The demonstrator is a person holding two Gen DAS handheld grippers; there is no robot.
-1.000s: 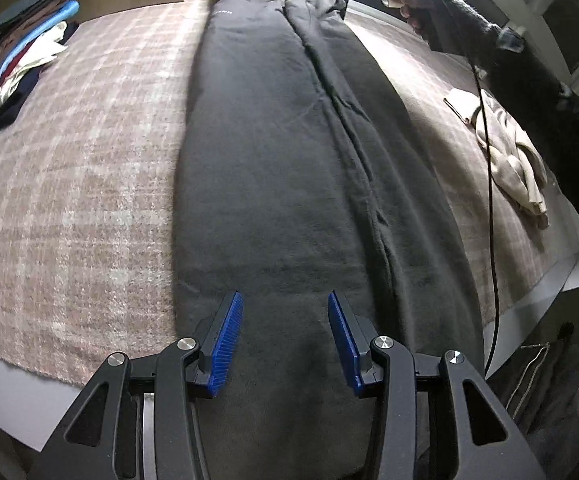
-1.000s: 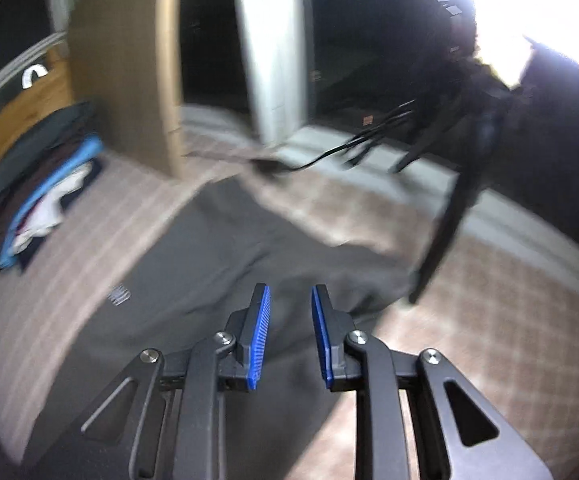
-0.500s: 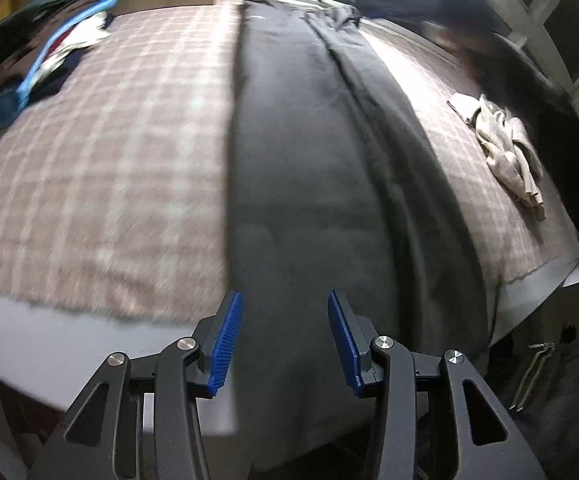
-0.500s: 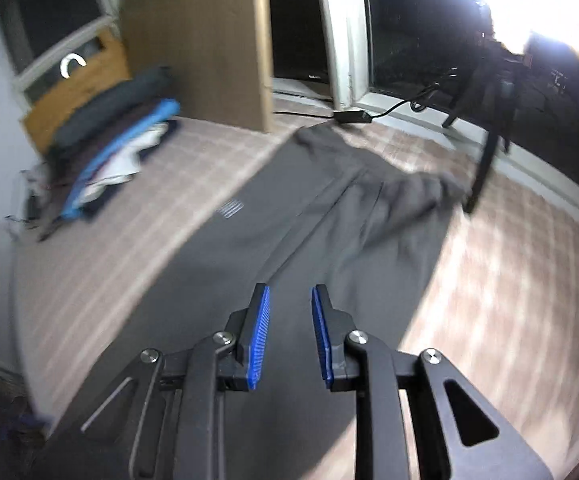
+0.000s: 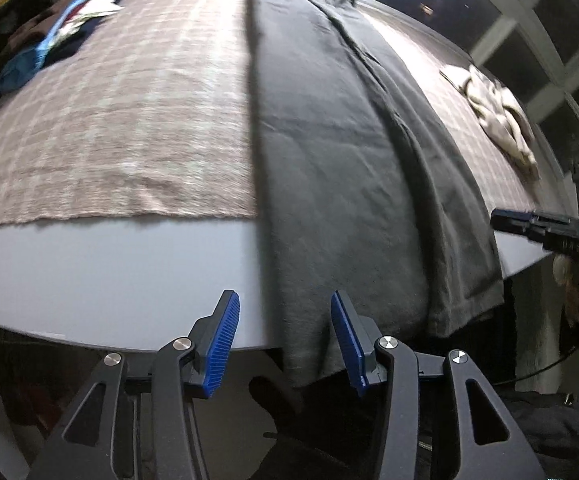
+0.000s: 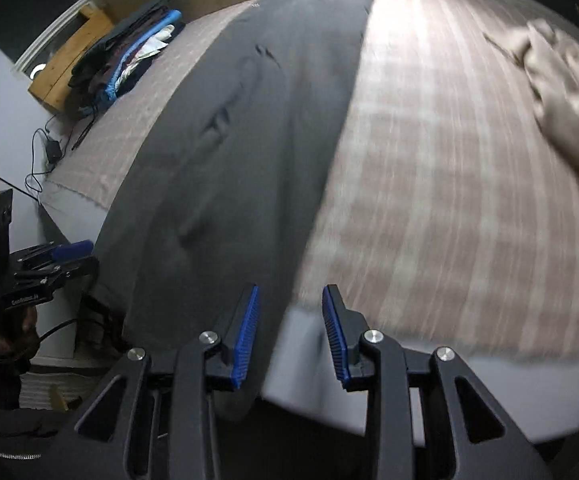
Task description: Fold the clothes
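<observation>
- The table point(image 5: 109, 264), a pale surface with a rounded near edge, is the landmark; both wrist views look across it from that near edge.
- A pink-and-cream checked cloth point(image 5: 129, 120) covers most of the table top and stops short of the near edge, so a bare pale strip shows there.
- The dark grey trousers point(image 5: 329, 160) lie lengthwise down the middle of the table on the checked cloth, one leg folded over the other with a long seam ridge running away from the near edge. Their hem ends hang over the near edge of the table.
- A pile of folded clothes point(image 5: 49, 28), dark with a bright blue band, sits at the far left corner of the table; the right wrist view shows it too point(image 6: 129, 52).
- A crumpled beige garment point(image 5: 501, 116) lies on the checked cloth near the table's right side, well apart from the trousers.
- The left gripper point(image 5: 285, 344) hovers just off the table's near edge with its blue-padded jaws spread wide; the left border of the hanging hem sits between them, but contact cannot be told.
- The right gripper point(image 6: 289, 332) is also at the near edge, jaws parted, at the right border of the trousers where dark cloth meets checked cloth; it holds nothing.
</observation>
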